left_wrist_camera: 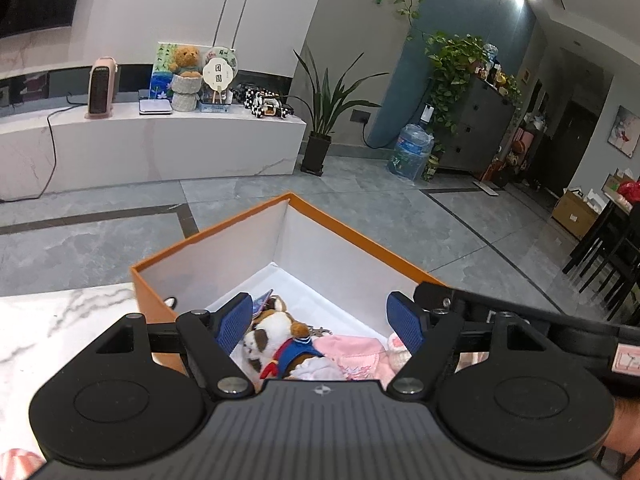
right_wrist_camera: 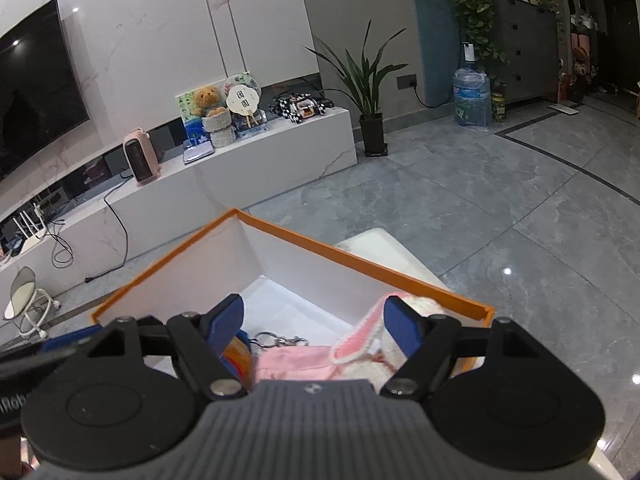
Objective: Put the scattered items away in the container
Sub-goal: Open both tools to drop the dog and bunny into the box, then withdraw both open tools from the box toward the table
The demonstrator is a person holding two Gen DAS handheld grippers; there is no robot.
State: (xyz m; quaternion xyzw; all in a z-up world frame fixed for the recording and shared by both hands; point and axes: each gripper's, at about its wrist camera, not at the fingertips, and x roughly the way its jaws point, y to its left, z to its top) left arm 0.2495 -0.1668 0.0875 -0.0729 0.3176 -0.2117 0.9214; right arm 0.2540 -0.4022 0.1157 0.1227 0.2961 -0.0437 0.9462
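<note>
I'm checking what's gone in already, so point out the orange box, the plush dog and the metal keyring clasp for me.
orange box (left_wrist_camera: 154,292), left wrist view, on its orange outer wall.
plush dog (left_wrist_camera: 276,330), left wrist view, on its white body.
keyring clasp (right_wrist_camera: 280,340), right wrist view, on the chain beside the ring.

Dim, sharp (fisheye-warped edges)

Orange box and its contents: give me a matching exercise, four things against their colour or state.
1. box
2. plush dog
3. garment
4. left gripper

a. pink
b. open, nothing between its fingers
c. orange outside, white inside
d. white and brown, blue outfit

Pairs: 1-c, 2-d, 3-a, 4-b
</note>
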